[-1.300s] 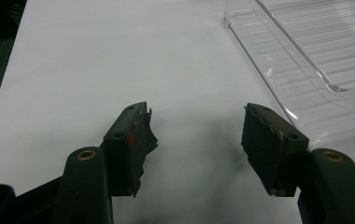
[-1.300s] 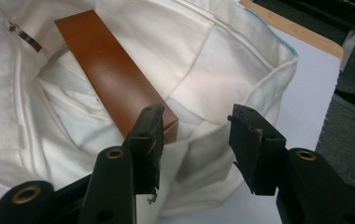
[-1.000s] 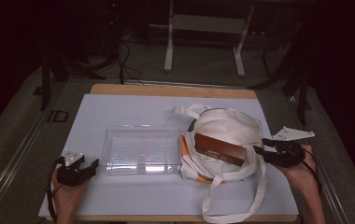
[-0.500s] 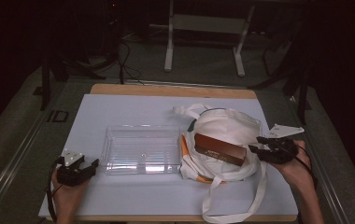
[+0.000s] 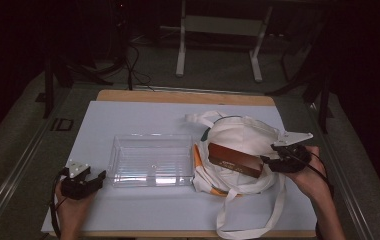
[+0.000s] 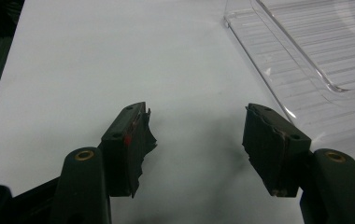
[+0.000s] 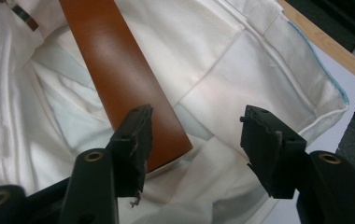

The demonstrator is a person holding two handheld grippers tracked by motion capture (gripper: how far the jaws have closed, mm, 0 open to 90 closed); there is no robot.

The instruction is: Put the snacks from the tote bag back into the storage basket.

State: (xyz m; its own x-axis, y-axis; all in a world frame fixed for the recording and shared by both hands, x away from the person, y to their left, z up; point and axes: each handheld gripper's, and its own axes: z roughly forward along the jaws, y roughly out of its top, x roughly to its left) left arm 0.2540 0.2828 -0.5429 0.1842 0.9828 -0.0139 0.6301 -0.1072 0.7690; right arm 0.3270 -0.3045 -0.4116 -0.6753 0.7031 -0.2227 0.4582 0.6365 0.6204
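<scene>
The right hand-held gripper (image 7: 192,140), jaws spread at the brown box (image 7: 119,79), may snag loose white bag (image 7: 241,70) fabric and slip.

This looks like a lab or recording room rather than a home. A wooden table (image 5: 178,96) covered by a plain white sheet (image 5: 143,120) stands on a grey carpeted floor (image 5: 18,150); behind it are dark surroundings, loose black cables (image 5: 133,65) and a white metal stand frame (image 5: 218,30).
</scene>
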